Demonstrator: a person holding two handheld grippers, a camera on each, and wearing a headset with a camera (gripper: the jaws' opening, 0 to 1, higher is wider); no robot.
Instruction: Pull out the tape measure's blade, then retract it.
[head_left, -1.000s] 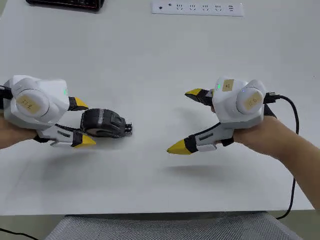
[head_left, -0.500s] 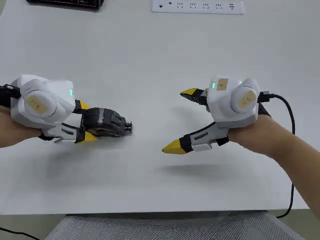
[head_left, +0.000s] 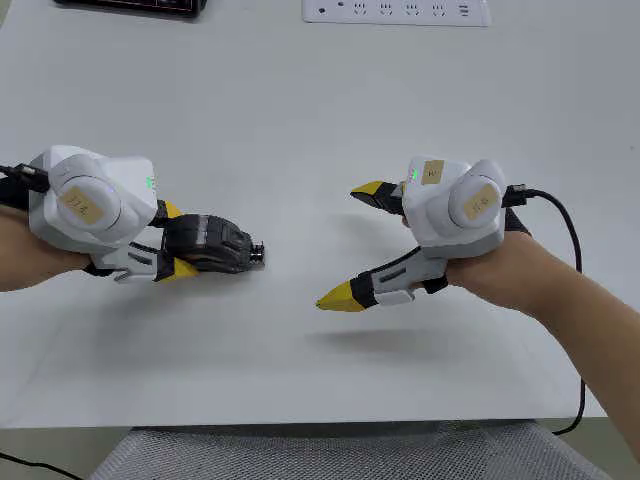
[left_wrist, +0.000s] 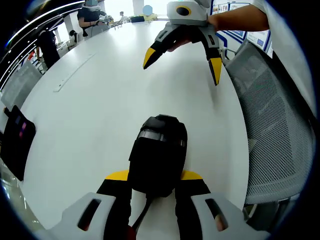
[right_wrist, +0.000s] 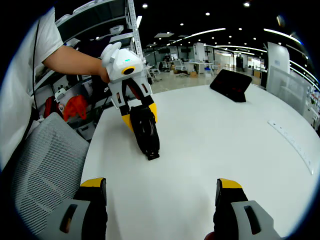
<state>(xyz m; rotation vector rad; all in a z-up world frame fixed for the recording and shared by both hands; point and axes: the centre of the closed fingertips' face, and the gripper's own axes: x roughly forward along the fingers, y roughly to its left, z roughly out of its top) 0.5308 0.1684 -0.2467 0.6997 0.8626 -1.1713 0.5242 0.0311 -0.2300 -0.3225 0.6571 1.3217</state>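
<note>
Left hand-held gripper (head_left: 175, 240): I saw it at the left middle of the head view, its two yellow-tipped jaws pinching the rear of the tape measure, one jaw on each flat side. In the left gripper view the black case sat squeezed between the jaws at the bottom centre.

Tape measure (head_left: 210, 245): black, held on edge and touching the bench, just right of the left hand-held gripper's white body. Its blade hook (head_left: 258, 255) pointed toward the frame centre and sat at the mouth of the case, so I read the blade as not pulled out.

Right hand-held gripper (head_left: 350, 243): at the right middle of the head view, jaws spread wide with nothing between them. I saw the tips aimed left at the tape measure but well apart from it. In the right gripper view the tape measure sat in the upper left, beyond the open jaws.

Bench (head_left: 300, 100): white and plain, carrying the tape measure.

Power strip (head_left: 397, 12): white, lying along the top edge of the head view, far from both hand-held grippers.

Cable (head_left: 565, 230): black, running from the right hand-held gripper's body down the right side of the frame.

Mesh chair (head_left: 330, 455): I noted its grey back at the bottom edge, below the bench.
</note>
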